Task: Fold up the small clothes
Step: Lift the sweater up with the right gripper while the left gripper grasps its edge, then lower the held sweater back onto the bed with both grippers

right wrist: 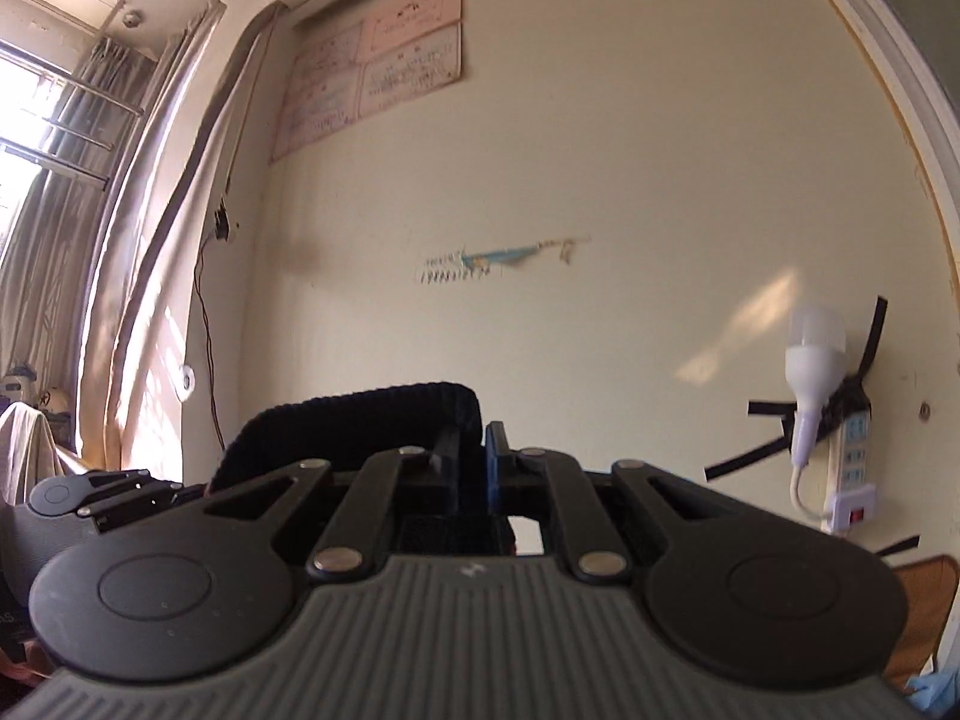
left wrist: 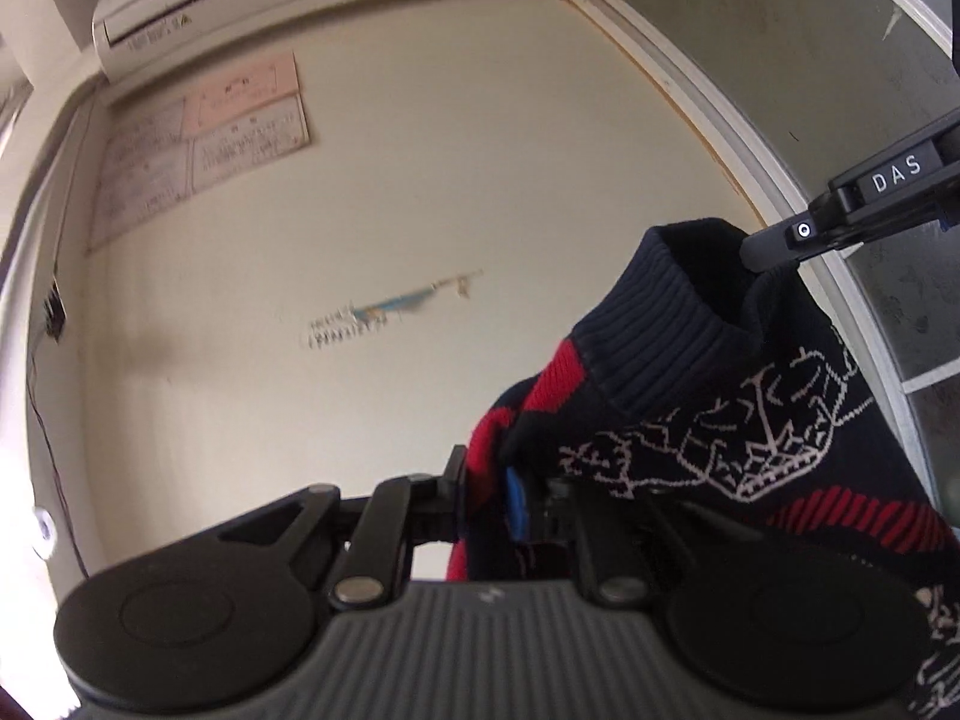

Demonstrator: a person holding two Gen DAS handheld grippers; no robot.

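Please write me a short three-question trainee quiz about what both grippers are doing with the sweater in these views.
1. True or false: the left gripper is shut on the sweater.
2. Which part does the right gripper pinch: (a) the red stripe, (b) the ribbed collar, (c) a sleeve cuff?
3. Fill in: the sweater's pale knitted pattern sits on a dark ____ ground.

Key: 1 true; 2 b; 3 navy.
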